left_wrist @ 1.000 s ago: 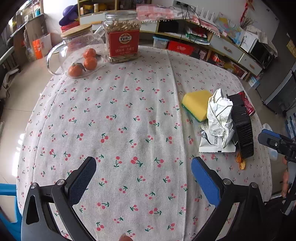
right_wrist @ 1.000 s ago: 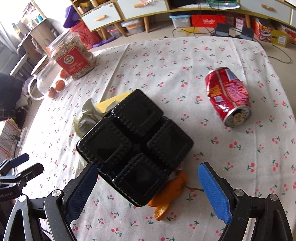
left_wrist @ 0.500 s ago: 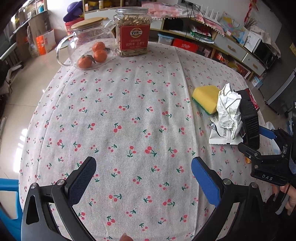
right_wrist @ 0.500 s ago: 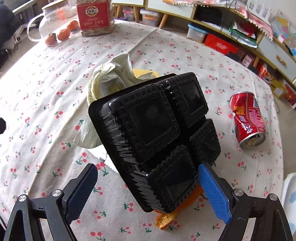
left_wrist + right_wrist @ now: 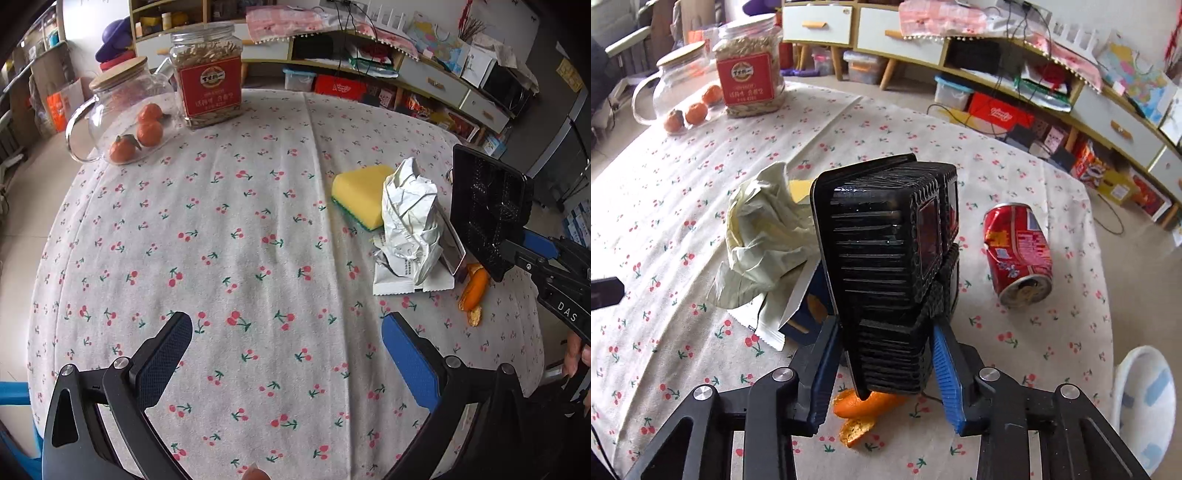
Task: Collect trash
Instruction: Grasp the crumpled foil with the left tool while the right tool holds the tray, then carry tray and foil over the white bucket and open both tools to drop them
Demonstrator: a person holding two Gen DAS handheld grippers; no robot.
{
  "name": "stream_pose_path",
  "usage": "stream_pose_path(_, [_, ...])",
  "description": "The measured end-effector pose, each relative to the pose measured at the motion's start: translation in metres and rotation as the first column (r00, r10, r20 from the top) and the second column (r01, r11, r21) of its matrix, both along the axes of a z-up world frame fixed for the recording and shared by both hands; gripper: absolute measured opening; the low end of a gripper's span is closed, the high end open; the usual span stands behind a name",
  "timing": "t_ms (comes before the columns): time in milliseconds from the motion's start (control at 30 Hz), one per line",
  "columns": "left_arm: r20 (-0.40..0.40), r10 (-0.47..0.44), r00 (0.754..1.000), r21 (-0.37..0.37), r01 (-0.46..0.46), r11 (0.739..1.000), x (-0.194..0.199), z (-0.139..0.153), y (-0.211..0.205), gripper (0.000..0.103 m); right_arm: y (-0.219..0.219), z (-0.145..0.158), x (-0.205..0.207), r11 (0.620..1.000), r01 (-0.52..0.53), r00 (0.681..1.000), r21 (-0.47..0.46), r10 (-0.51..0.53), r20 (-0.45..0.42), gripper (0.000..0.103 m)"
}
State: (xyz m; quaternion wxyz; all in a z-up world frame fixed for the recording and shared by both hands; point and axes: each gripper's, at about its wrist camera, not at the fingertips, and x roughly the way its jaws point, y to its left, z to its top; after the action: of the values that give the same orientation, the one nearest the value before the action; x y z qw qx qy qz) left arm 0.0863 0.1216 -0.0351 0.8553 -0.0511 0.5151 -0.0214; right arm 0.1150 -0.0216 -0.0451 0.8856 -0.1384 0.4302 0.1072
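My right gripper (image 5: 886, 373) is shut on a black plastic tray (image 5: 886, 258), held upright on edge just above the table; it also shows in the left wrist view (image 5: 487, 210). Orange peel (image 5: 868, 406) lies under it. A crumpled silver wrapper (image 5: 410, 218) and a flat white packet (image 5: 399, 284) lie left of the tray. A dented red can (image 5: 1019, 254) lies on its side to the right. My left gripper (image 5: 284, 358) is open and empty over the near part of the tablecloth.
A yellow sponge (image 5: 362, 195) lies beside the wrapper. A glass jug with oranges (image 5: 125, 118) and a seed jar (image 5: 207, 85) stand at the far left. A white bin (image 5: 1145, 406) shows off the table's right edge. Shelves and clutter stand behind.
My right gripper has closed on the black tray's lower edge and tipped it up onto its edge. The left gripper has stayed open over the cloth.
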Motion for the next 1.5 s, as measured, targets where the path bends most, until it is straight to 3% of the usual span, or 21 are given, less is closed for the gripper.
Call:
stream_pose_path(233, [0.034,-0.041,0.999,-0.071,0.043,0.997,0.025,0.004,-0.036,0.101,-0.043,0.022,0.004,0.983,0.082,0.997,0.164,-0.081,-0.014,0.039])
stream_pose_path(400, [0.055,-0.052,0.997,-0.132,0.059,0.989,0.046,0.0,-0.054,0.08,-0.069,0.029,0.003,0.967,0.13,0.991,0.221,-0.128,-0.024,0.038])
stream_pose_path(633, [0.051,-0.011,0.999,-0.178,0.02,0.984,0.068,-0.011,-0.061,0.064,-0.095,0.031,-0.001,0.949,0.163,0.987,0.271,-0.155,-0.049,0.038])
stream_pose_path(700, [0.044,-0.007,0.999,-0.192,0.015,0.981,0.072,-0.012,-0.062,0.051,-0.099,0.031,-0.002,0.948,0.165,0.986,0.272,-0.157,-0.053,0.038])
stream_pose_path(767, [0.042,-0.012,0.999,-0.192,0.02,0.981,0.072,-0.011,-0.065,0.041,-0.104,0.029,-0.003,0.946,0.17,0.985,0.276,-0.159,-0.061,0.038])
stream_pose_path(867, [0.052,-0.023,0.998,-0.162,0.031,0.986,0.07,-0.008,-0.071,0.036,-0.109,0.028,-0.004,0.942,0.18,0.983,0.283,-0.167,-0.071,0.037])
stream_pose_path(1000, [0.061,-0.019,0.998,-0.164,0.029,0.986,0.067,-0.004,-0.068,0.029,-0.115,0.029,-0.006,0.935,0.188,0.982,0.301,-0.174,-0.074,0.037])
stream_pose_path(1500, [0.127,0.039,0.991,-0.225,-0.01,0.974,0.036,0.031,-0.034,0.026,-0.129,0.05,-0.017,0.922,0.186,0.981,0.338,-0.191,-0.021,0.033])
